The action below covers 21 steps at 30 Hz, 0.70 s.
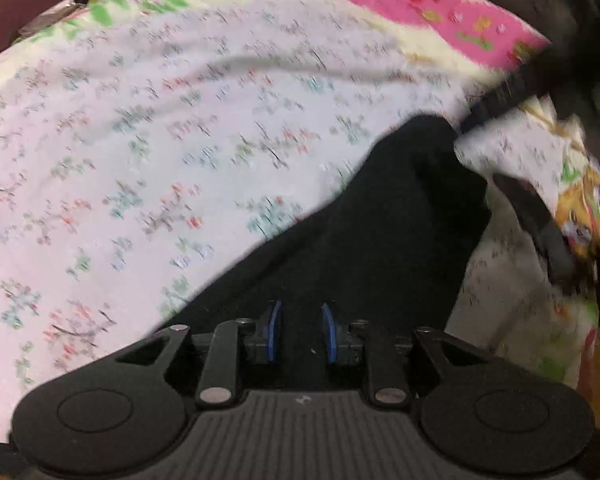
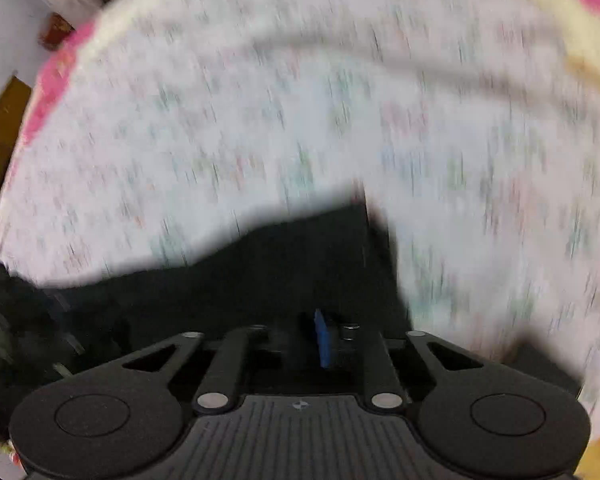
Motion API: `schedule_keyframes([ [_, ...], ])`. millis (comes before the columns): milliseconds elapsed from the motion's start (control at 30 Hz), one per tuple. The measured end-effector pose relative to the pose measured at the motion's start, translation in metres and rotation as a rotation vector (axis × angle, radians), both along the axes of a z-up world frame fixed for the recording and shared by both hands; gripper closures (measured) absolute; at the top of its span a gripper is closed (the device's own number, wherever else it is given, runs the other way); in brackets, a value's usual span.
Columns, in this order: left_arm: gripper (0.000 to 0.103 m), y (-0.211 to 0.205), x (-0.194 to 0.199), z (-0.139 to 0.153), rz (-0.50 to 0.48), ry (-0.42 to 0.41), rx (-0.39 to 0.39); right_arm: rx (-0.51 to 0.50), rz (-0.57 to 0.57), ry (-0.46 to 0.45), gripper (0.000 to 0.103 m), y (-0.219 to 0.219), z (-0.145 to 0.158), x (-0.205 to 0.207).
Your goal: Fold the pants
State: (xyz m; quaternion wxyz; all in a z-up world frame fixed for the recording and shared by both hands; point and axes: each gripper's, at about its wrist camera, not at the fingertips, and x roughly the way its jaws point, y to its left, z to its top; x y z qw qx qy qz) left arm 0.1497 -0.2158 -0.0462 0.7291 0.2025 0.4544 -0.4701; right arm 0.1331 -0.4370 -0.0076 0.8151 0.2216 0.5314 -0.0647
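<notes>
- The black pants (image 1: pixel 372 232) run from the bottom centre of my left view up toward the right, lying on the floral sheet (image 1: pixel 160 140); in my right view they (image 2: pixel 260 280) fill the lower middle.
- My left gripper (image 1: pixel 301 332) has its blue pads apart with black cloth between them, not pinched.
- On my right gripper (image 2: pixel 324 340) I see only one blue pad amid blur and dark cloth; whether it grips I cannot tell.
- I judge I'm mid-fold, carrying or arranging fabric.
- Next I need a firm pinch on an edge with both hands, then an even lay-over.
</notes>
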Motion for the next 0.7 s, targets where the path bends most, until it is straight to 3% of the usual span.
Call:
schedule_keyframes([
  [67,0.070,0.001,-0.006,-0.003,-0.020,-0.027,0.004,0.005,-0.012,-0.043,0.077,-0.012,0.008,0.010],
  [200,0.067,0.003,-0.010,-0.003,-0.031,-0.031,0.001,0.010,-0.058,-0.044,0.071,-0.044,0.001,0.016],
  [333,0.066,0.002,-0.007,-0.003,-0.020,-0.012,-0.010,0.190,-0.090,0.021,0.069,-0.063,-0.022,0.021],
  [367,0.066,0.002,-0.007,-0.002,-0.021,-0.015,-0.010,0.202,-0.076,0.029,0.070,-0.064,-0.023,0.021],
  [433,0.066,0.002,-0.007,-0.003,-0.024,-0.018,-0.009,0.260,-0.056,0.038,0.084,-0.061,-0.019,0.014],
  [467,0.066,0.002,-0.008,-0.002,-0.025,-0.017,-0.009,0.283,-0.054,0.047,0.086,-0.061,-0.017,0.009],
  [600,0.066,0.002,-0.008,-0.003,-0.025,-0.014,-0.009,0.388,-0.077,0.068,0.083,-0.061,-0.004,-0.014],
  [700,0.066,0.001,-0.007,-0.004,-0.032,-0.015,-0.003,0.398,-0.062,0.074,0.083,-0.058,-0.003,-0.019],
])
